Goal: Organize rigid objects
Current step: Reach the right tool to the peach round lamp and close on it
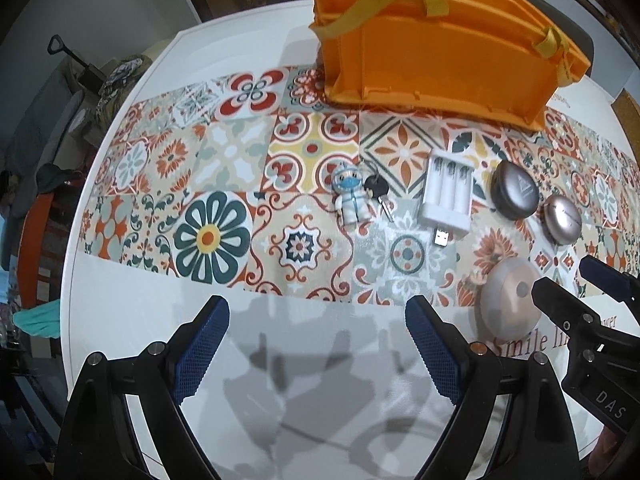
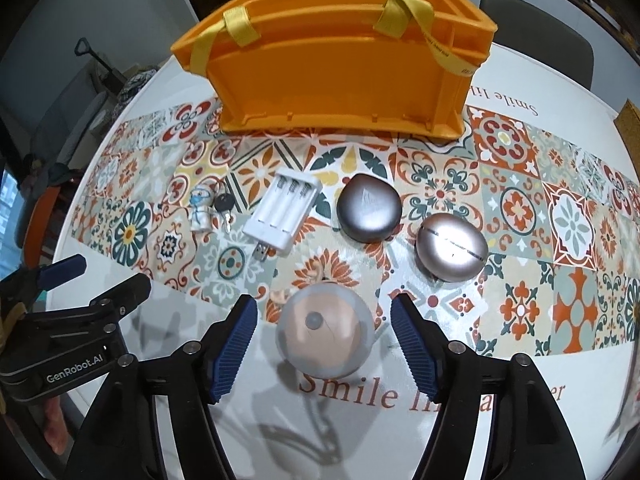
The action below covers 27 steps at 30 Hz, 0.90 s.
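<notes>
White desk point(image 2: 520, 412) with a tiled runner point(image 2: 520, 216): the first pick is being lined up.

The round pinkish case point(image 2: 322, 330) is being bracketed, untouched, by the right tool point(image 2: 324, 314), spread wide and empty; the left tool point(image 1: 316, 320) is being held equally wide and empty over bare desk. A closing squeeze, then transfer to the orange crate point(image 2: 340, 68), is judged next.
</notes>
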{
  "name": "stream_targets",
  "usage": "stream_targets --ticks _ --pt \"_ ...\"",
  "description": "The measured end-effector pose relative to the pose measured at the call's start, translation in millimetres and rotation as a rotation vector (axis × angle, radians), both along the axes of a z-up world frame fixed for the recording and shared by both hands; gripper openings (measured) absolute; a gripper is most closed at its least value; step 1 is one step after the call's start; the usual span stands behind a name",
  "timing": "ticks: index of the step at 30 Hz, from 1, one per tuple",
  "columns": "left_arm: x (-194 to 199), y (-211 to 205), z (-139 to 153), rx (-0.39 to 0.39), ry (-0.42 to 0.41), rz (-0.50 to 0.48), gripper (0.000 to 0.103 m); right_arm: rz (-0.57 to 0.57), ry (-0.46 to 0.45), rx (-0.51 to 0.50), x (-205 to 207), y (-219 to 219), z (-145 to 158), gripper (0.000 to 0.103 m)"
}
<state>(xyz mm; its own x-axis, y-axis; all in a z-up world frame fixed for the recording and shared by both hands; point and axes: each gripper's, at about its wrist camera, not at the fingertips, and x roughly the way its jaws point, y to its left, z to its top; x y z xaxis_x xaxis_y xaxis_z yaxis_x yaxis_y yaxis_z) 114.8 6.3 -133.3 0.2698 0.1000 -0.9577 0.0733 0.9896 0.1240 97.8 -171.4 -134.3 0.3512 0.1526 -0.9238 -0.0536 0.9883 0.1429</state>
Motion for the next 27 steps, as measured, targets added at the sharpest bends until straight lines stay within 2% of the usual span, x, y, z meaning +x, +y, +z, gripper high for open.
stream_targets --ticks 13,27 --pt "-4 6 -31 0.017 0.069 0.022 0.091 0.013 0.082 -0.028 -1 9 -37 0.072" --pt "-4 6 -48 0.032 0.099 0.024 0.091 0.014 0.125 -0.059 1 15 -63 0.075"
